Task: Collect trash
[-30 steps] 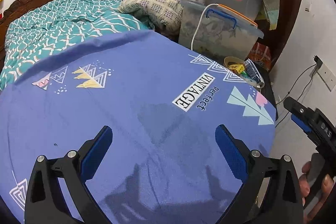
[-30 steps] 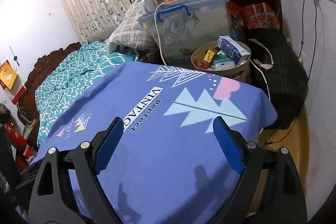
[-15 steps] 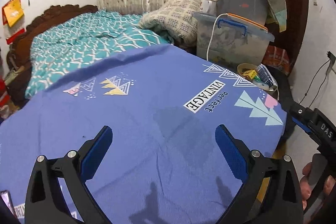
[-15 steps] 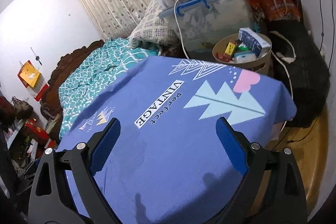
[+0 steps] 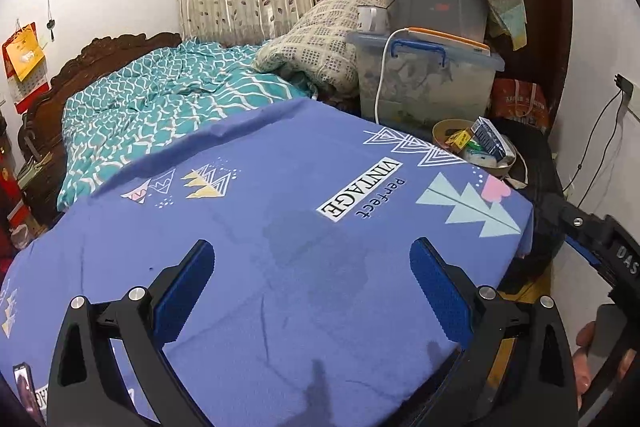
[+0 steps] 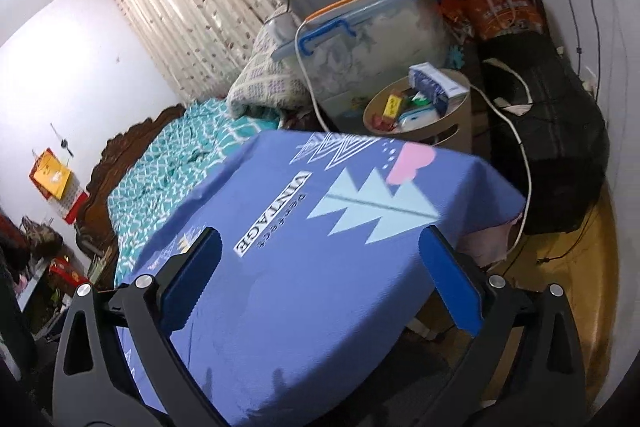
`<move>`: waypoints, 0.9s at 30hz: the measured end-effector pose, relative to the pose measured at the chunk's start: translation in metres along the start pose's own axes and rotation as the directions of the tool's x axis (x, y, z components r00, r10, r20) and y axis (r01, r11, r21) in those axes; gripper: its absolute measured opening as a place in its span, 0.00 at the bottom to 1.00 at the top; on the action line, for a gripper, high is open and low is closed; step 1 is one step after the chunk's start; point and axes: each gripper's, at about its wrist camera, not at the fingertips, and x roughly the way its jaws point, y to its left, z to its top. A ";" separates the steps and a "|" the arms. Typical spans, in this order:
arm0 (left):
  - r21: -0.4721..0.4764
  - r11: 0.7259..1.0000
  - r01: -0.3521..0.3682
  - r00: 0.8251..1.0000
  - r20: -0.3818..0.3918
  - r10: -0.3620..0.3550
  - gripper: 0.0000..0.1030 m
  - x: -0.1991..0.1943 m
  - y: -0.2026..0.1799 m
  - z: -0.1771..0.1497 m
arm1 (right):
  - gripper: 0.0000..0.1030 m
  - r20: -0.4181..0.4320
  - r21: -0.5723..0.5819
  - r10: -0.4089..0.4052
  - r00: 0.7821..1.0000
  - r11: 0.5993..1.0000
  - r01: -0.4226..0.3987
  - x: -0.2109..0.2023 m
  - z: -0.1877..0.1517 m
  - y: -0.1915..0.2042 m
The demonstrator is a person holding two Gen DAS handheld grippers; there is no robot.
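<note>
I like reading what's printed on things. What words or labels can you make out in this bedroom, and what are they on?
"VINTAGE": on the blue cloth, in a white box.
"Perfect": same cloth, beside it.
"DAS": on the right gripper, cut off at the frame edge.
Blue box in the bin, orange bag, wall calendar: print too small to read.

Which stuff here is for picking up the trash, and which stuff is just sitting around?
For the job:
- round bin behind the blue cloth, already holding boxes and wrappers
- blue and white carton leaning on its rim
- left tool and right tool, both open and empty

Just lying about:
- blue cloth
- teal bedspread
- clear storage tubs
- white cable
</note>
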 end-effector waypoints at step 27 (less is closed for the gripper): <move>-0.001 0.997 -0.081 0.997 -0.016 0.081 0.92 0.005 0.013 0.009 | 0.97 -0.030 0.030 0.075 0.997 0.997 -0.075 0.020 0.002 0.003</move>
